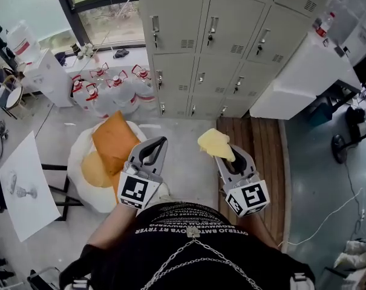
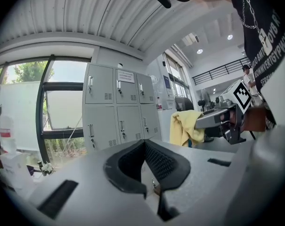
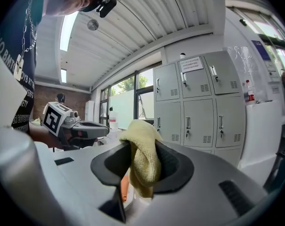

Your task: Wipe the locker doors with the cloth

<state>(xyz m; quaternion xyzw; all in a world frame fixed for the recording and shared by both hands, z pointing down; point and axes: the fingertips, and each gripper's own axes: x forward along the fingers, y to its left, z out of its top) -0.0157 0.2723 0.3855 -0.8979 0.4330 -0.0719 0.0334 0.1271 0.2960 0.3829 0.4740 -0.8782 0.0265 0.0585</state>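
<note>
A bank of grey locker doors point(image 1: 231, 29) stands ahead of me, a few steps away; it also shows as lockers point(image 2: 116, 109) in the left gripper view and lockers point(image 3: 199, 107) in the right gripper view. My right gripper point(image 1: 226, 153) is shut on a yellow cloth point(image 1: 216, 144), which bulges up out of the jaws as a folded cloth point(image 3: 142, 159). My left gripper point(image 1: 160, 141) is held level beside it, jaws shut with nothing between them point(image 2: 144, 144). Both grippers are in the air, well short of the doors. The cloth point(image 2: 187, 126) also appears at the right of the left gripper view.
A white counter point(image 1: 303, 71) with a red-capped bottle point(image 1: 323, 24) juts out right of the lockers. Several water jugs point(image 1: 116, 86) stand at the lockers' left foot. An orange cushion point(image 1: 113, 141) lies on a white beanbag below my left gripper. A white board point(image 1: 28, 180) leans at far left.
</note>
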